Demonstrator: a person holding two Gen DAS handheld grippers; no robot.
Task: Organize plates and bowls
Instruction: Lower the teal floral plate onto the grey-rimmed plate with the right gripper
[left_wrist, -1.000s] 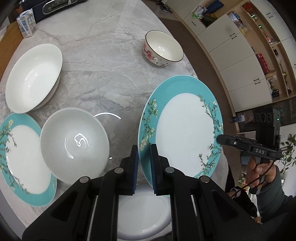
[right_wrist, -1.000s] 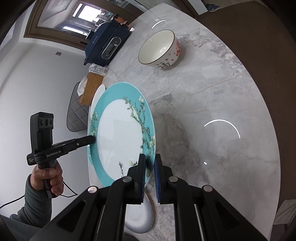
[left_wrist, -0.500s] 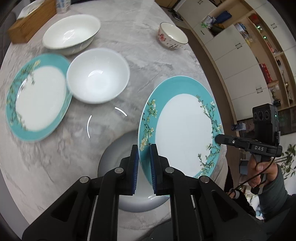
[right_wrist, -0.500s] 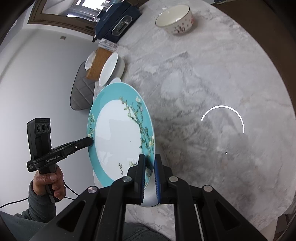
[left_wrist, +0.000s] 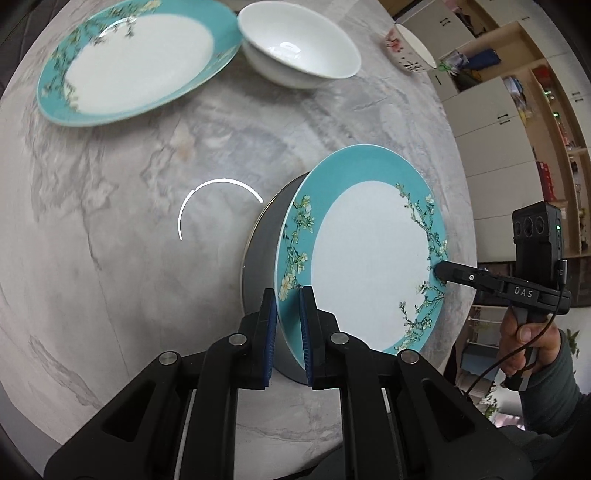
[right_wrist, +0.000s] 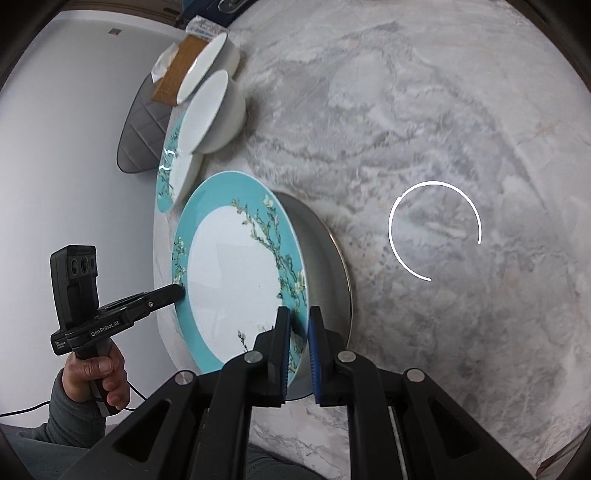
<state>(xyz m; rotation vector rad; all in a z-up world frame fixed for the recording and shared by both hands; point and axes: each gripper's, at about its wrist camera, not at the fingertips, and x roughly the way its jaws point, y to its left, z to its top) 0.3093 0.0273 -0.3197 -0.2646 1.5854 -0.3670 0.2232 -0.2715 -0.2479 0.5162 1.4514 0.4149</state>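
Both grippers hold one turquoise-rimmed floral plate (left_wrist: 369, 258) by opposite edges, tilted just above a white plate (left_wrist: 262, 251) lying on the marble table. My left gripper (left_wrist: 287, 295) is shut on its near rim. My right gripper (right_wrist: 296, 314) is shut on the other rim; it also shows in the left wrist view (left_wrist: 441, 267). The held plate shows in the right wrist view (right_wrist: 232, 280) over the white plate (right_wrist: 332, 280). A second turquoise plate (left_wrist: 133, 59) lies at the far left, beside a white bowl (left_wrist: 299, 48).
A floral-patterned bowl (left_wrist: 410, 51) stands at the far right of the marble table (left_wrist: 110, 221). In the right wrist view a wide white bowl (right_wrist: 207, 66), a wooden tissue box (right_wrist: 177, 70) and a grey chair (right_wrist: 142, 133) lie beyond. Cabinets (left_wrist: 491, 122) line the room's right side.
Both grippers have carried the turquoise plate down toward the white plate on the table. The views tipped lower, so the far plate and bowls slid toward the upper edge.
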